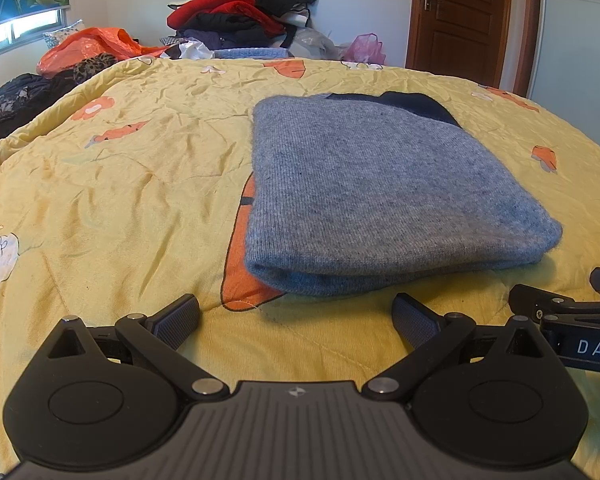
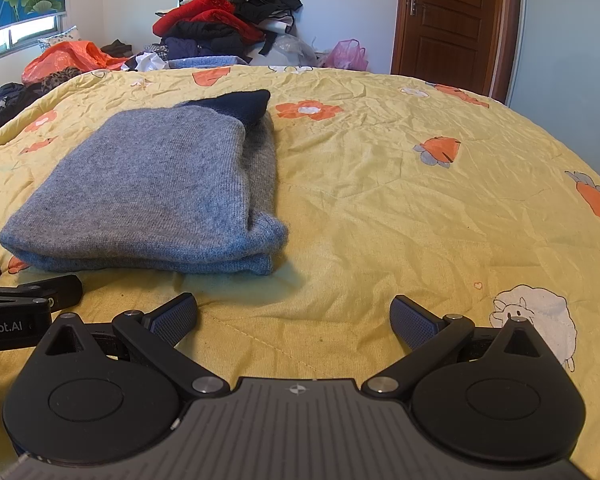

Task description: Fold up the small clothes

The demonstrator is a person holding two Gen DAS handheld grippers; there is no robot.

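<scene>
Both grippers released over the bed, a folded grey sweater lying ahead of them.

Nearest, the left gripper [image 1: 296, 312] and right gripper [image 2: 294, 312] hover side by side with fingers [image 1: 178, 316] spread wide, holding nothing. Just beyond, the grey knit sweater [image 1: 372, 184] lies folded into a neat rectangle on the yellow quilt [image 1: 120, 184], its rounded fold toward the grippers and a dark navy part [image 2: 244, 106] showing at the far end. The wrinkled quilt is printed with orange carrots, flowers and a white sheep [image 2: 536, 316]. Farther back: an orange plastic bag [image 1: 88, 46], a heap of red and black clothes [image 1: 240, 8], a pink bag [image 2: 346, 56], and a brown wooden door [image 1: 460, 16].
</scene>
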